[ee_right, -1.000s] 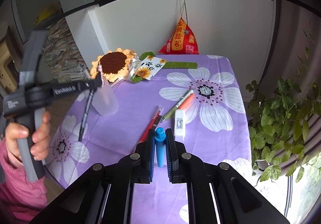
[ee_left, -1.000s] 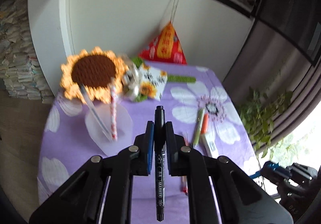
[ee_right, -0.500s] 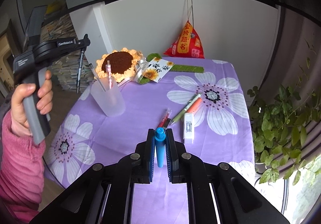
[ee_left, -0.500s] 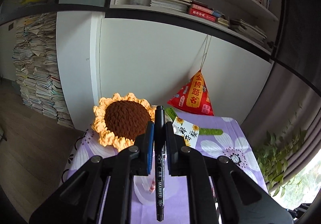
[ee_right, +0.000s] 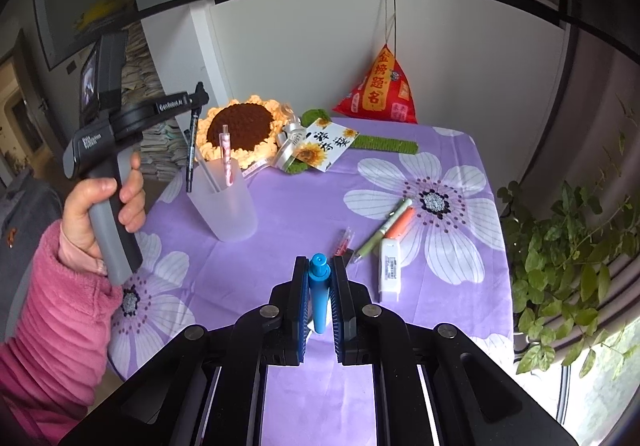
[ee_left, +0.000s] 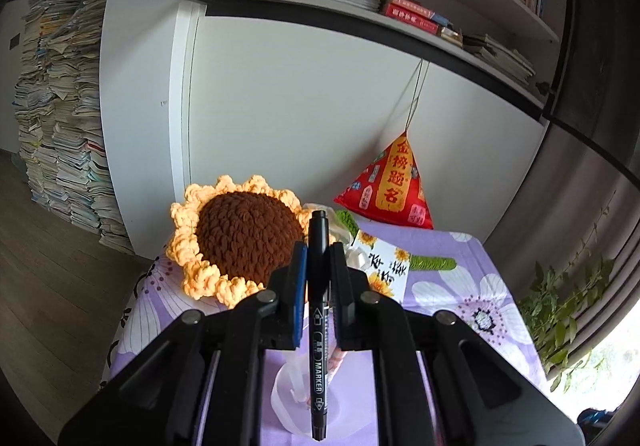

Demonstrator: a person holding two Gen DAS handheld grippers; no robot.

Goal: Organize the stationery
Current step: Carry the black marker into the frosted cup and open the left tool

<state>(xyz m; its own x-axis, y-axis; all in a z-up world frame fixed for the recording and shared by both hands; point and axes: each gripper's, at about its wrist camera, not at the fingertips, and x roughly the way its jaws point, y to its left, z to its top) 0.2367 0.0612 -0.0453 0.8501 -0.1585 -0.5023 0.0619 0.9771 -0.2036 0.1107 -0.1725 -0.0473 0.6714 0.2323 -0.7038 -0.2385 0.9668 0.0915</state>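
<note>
Holding a black marker (ee_left: 317, 310) upright, the left hand-held gripper (ee_left: 318, 266) pinches it between both fingers, its lower tip hanging over the mouth of the frosted cup (ee_right: 224, 200). From the right wrist view, that marker (ee_right: 191, 154) hangs at the cup's left rim, so whether it is truly over the opening or just beside it is hard to tell. The right hand-held gripper (ee_right: 319, 278) is pressed onto a blue pen (ee_right: 319, 290), held well above the near part of the table (ee_right: 304, 206) and well apart from the cup.

Judging by how things lie, the sorting is under way but far from finished. Two items already stand in the cup: a pink patterned pen (ee_right: 227, 154) and a pale translucent one (ee_right: 208, 176) leaning beside it. The marker looks like the next to go in, and the blue pen would follow.

Left lying on the purple flowered cloth are a green pen (ee_right: 380, 226) and an orange pen (ee_right: 400, 223) side by side, a red pen (ee_right: 344, 240) partly hidden behind the right gripper's fingers, and a white correction tape (ee_right: 390, 270) just beside the green pen's tip. That makes roughly four pieces still loose, besides the two in the grippers.

At the back of the table sit a crocheted sunflower (ee_right: 240, 130), a sunflower card (ee_right: 324, 144) and a red triangular pouch (ee_right: 378, 90); these look like decoration, not stationery to be sorted.
</note>
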